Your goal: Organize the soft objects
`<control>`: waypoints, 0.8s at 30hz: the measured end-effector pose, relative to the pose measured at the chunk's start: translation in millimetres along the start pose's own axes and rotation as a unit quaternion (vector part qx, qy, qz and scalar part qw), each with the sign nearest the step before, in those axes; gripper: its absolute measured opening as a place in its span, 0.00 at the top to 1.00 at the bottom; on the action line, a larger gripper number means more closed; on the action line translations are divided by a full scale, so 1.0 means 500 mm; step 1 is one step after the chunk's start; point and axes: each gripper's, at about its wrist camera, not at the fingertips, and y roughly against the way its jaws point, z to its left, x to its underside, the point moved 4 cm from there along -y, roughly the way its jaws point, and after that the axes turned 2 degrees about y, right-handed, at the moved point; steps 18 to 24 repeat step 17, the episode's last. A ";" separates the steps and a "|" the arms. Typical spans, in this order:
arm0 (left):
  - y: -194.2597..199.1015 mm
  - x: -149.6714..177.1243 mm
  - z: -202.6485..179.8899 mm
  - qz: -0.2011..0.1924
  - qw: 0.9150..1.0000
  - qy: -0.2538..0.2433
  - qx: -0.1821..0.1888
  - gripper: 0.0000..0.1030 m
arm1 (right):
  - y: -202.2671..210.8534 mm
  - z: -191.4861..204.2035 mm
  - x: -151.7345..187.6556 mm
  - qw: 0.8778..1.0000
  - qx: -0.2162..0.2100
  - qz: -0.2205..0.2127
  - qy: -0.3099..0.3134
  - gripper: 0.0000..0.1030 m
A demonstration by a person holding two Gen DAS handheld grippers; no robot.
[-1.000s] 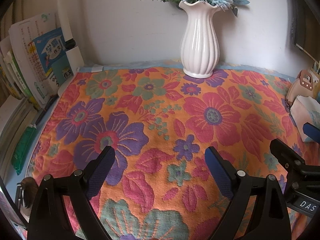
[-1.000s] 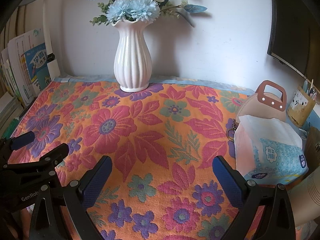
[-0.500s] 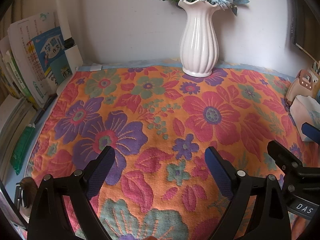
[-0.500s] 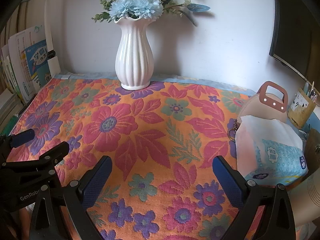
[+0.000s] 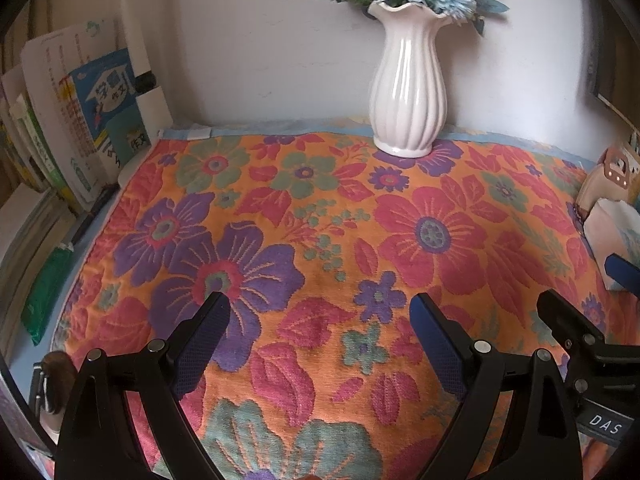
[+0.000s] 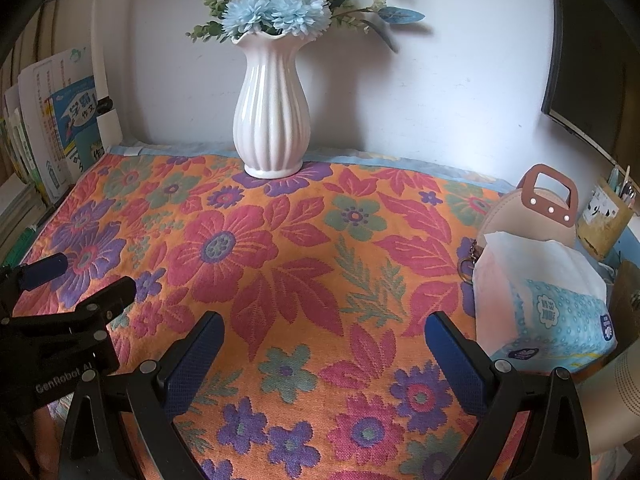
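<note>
An orange floral towel lies spread flat over the desk; it also shows in the right wrist view. My left gripper is open and empty, hovering over the towel's near part. My right gripper is open and empty, to the right of the left one. The right gripper's fingers show at the right edge of the left wrist view. The left gripper's fingers show at the left edge of the right wrist view.
A white ribbed vase with flowers stands on the towel's far edge by the wall. A tissue pack and a beige bag sit at the right. A pen holder is behind them. Books stand at the left.
Both grippers have shifted slightly; the view has crept a little closer to the vase. The towel has not moved and both grippers remain open.
</note>
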 end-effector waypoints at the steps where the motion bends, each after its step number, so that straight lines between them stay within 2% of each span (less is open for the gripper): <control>1: -0.001 -0.001 0.003 0.002 1.000 0.004 0.001 0.12 | 0.000 0.000 0.000 1.000 0.000 0.000 0.000 0.03; 12: -0.004 -0.002 0.010 0.004 1.000 0.011 0.004 0.12 | -0.001 0.002 0.000 1.000 0.000 0.001 0.003 0.03; 17: 0.012 -0.006 0.019 -0.023 1.000 0.018 0.000 0.12 | -0.001 0.004 0.001 1.000 0.002 0.001 0.005 0.03; 24: 0.012 -0.006 0.019 -0.023 1.000 0.018 0.000 0.12 | -0.001 0.004 0.001 1.000 0.002 0.001 0.005 0.03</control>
